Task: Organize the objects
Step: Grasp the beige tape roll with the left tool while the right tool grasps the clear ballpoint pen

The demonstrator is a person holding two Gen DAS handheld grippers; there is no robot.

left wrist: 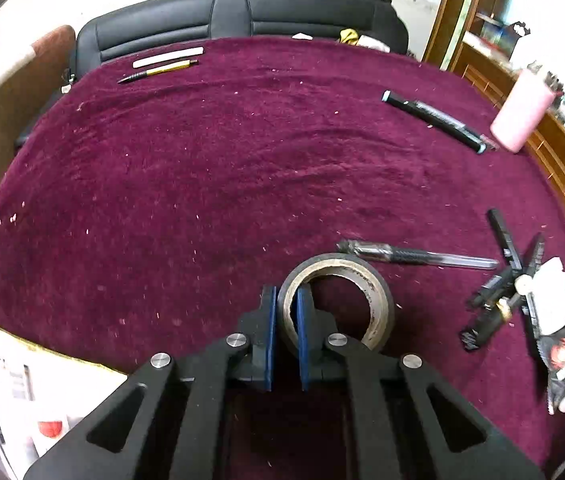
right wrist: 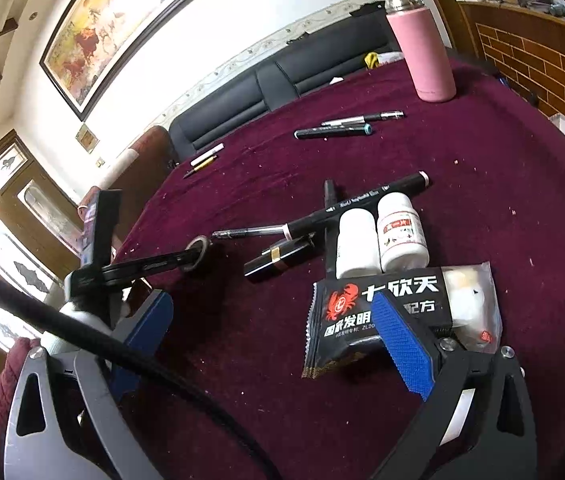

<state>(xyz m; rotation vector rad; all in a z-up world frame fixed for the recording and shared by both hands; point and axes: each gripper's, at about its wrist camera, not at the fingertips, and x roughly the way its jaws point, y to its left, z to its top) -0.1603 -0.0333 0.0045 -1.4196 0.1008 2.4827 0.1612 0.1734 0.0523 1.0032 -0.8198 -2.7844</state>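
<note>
Just left of the clear pen, left gripper pinches only the tape roll wall, so it could swing/slip when lifted; right gripper gapes w/ nothing between.

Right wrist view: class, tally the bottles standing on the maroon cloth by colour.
White bottles: 2
Pink bottle: 1
Total: 3
</note>
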